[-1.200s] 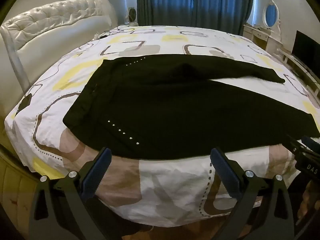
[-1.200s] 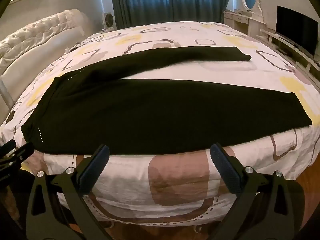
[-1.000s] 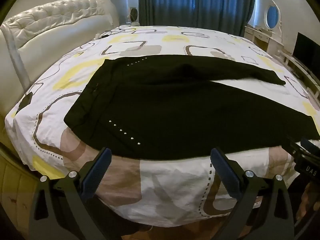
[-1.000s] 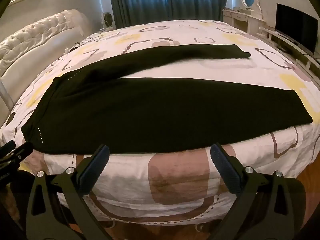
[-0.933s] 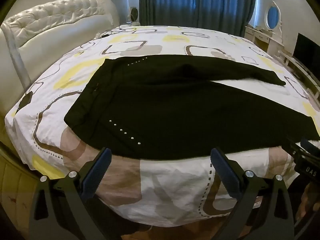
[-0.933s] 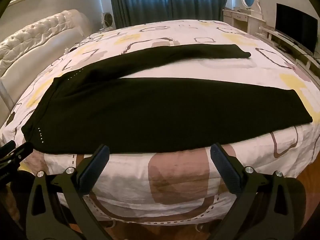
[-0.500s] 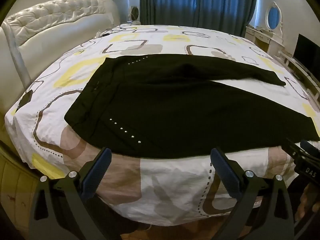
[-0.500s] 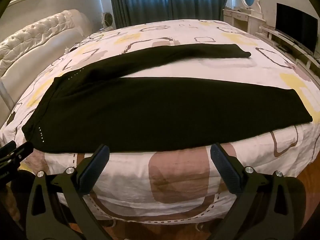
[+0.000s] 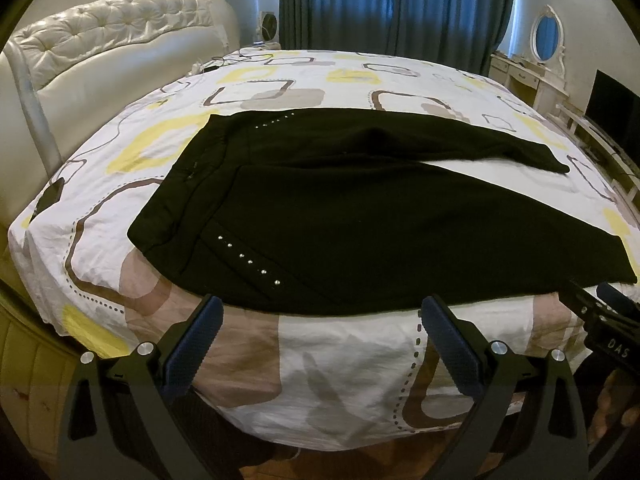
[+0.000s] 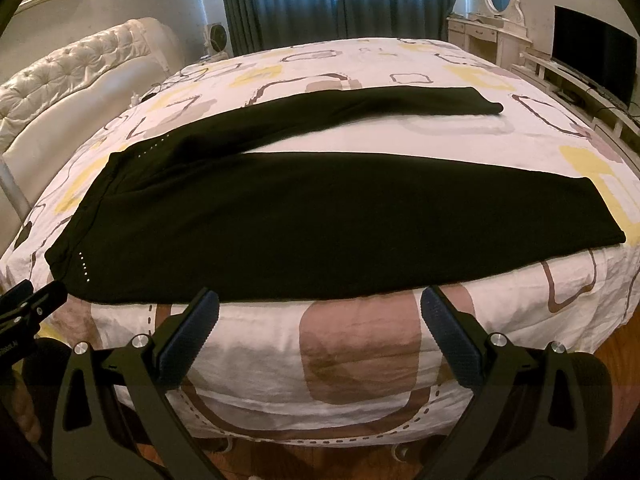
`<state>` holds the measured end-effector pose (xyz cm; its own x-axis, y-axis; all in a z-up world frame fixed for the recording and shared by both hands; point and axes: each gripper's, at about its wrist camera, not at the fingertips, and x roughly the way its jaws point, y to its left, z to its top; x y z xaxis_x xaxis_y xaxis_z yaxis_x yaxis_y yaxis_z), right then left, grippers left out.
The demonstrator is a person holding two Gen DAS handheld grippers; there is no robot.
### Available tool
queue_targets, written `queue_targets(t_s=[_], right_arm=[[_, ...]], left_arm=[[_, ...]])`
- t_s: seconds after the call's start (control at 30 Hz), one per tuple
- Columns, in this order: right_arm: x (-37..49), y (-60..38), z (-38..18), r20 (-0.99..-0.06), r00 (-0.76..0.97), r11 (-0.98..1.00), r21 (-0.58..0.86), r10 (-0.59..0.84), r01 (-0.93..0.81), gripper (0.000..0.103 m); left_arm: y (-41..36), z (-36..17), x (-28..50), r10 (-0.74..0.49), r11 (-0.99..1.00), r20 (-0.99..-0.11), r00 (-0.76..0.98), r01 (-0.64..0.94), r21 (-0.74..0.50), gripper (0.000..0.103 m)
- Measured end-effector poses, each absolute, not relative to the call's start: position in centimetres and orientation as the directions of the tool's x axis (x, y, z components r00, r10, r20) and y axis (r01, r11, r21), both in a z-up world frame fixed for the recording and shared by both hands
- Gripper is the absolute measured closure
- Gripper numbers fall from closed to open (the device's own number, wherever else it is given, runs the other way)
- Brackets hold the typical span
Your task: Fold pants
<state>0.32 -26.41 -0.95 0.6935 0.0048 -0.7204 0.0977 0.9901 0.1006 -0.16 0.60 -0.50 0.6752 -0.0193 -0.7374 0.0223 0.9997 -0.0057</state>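
Note:
Black pants (image 9: 360, 216) (image 10: 248, 216) lie spread flat on the bed, waistband to the left with rows of small silver studs, both legs running to the right and splayed apart. The near leg reaches the bed's front edge. My left gripper (image 9: 320, 332) is open, hovering just off the front edge below the waist and hip area, empty. My right gripper (image 10: 320, 324) is open too, in front of the near leg's middle, holding nothing. Each gripper shows at the edge of the other's view.
The bed (image 9: 344, 364) has a white quilt with yellow and brown squares. A tufted white headboard (image 9: 100, 48) stands left. Blue curtains (image 10: 332, 4) hang behind; a dresser with oval mirror (image 10: 496, 28) and a dark TV (image 10: 592, 56) sit right. Wooden floor lies below.
Both views have drifted very slightly; the pants lie as before and both grippers stay open and empty.

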Motion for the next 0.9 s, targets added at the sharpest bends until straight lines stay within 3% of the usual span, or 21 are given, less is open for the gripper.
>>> queue_targets(t_s=[0.9], right_arm=[[0.32, -25.48, -1.38, -0.727, 0.687, 0.990, 0.101, 0.008, 0.095, 0.002]], left_arm=[[0.36, -0.48, -0.26, -0.029, 1.000, -0.743, 0.669, 0.023, -0.018, 0.004]])
